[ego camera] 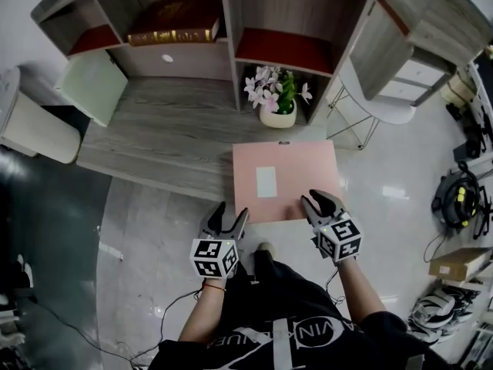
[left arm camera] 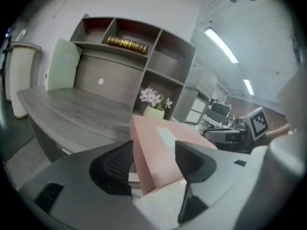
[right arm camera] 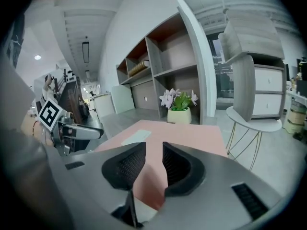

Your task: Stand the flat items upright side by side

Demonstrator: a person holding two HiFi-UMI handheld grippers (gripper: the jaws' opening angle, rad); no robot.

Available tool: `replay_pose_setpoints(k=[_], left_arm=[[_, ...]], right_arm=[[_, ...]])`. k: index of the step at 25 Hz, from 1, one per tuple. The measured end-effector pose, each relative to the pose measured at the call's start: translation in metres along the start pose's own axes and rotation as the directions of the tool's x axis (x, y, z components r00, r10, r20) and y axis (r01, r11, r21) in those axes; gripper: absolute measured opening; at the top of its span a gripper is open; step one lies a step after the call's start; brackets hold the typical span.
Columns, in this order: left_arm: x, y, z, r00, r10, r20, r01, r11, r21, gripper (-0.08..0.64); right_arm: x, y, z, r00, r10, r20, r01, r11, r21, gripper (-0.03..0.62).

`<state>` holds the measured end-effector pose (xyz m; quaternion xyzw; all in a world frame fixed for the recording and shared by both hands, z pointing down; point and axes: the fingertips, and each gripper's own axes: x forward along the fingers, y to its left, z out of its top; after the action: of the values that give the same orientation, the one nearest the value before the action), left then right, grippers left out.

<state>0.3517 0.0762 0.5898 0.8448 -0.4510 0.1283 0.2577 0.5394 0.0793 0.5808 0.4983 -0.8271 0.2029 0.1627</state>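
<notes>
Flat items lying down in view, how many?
2. A pink flat box with a pale label lies at the grey wooden desk's front edge; a dark gold-lettered book lies in the shelf unit's middle compartment. The red patches in neighbouring compartments may be more; cannot tell.

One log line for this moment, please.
pink box: flat on desk | left tongs: open at its corner | right tongs: open at its near edge
</notes>
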Motion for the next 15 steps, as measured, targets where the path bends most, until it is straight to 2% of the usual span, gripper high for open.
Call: replay_pose_setpoints(k=[2,4,6,8,12,15], left_arm=[[0.003,0.003,-0.018,0.999,0.020,-0.040,-0.024,0.993,-0.114,0.289],[0.006,0.005,-0.033,0.998,0.022,-0.055,-0.036,0.960,-0.278,0.315],[0.010,0.003,-0.044,0.999,0.018,-0.044,-0.035,0.901,-0.432,0.328],[0.013,0.000,-0.052,1.000,0.021,-0.023,-0.030,0.843,-0.538,0.350],[0.015,0.002,-0.059,0.997,0.064,0.050,-0.014,0.746,-0.666,0.374],[0.019,0.004,-0.072,0.995,0.073,0.067,0.001,0.666,-0.746,0.387]], right_arm=[[-0.002,-0.007,-0.005,1.000,0.004,-0.010,-0.004,1.000,0.002,0.128],[-0.003,-0.011,-0.010,1.000,0.005,-0.017,-0.005,1.000,0.005,0.130],[-0.004,-0.012,-0.015,1.000,0.001,-0.018,-0.001,1.000,0.005,0.130],[-0.005,-0.013,-0.016,1.000,-0.005,-0.013,0.005,1.000,-0.010,0.130],[-0.004,-0.010,-0.020,1.000,0.002,-0.028,-0.003,0.999,-0.040,0.130],[-0.004,-0.011,-0.019,1.000,0.003,-0.019,-0.003,1.000,-0.027,0.129]])
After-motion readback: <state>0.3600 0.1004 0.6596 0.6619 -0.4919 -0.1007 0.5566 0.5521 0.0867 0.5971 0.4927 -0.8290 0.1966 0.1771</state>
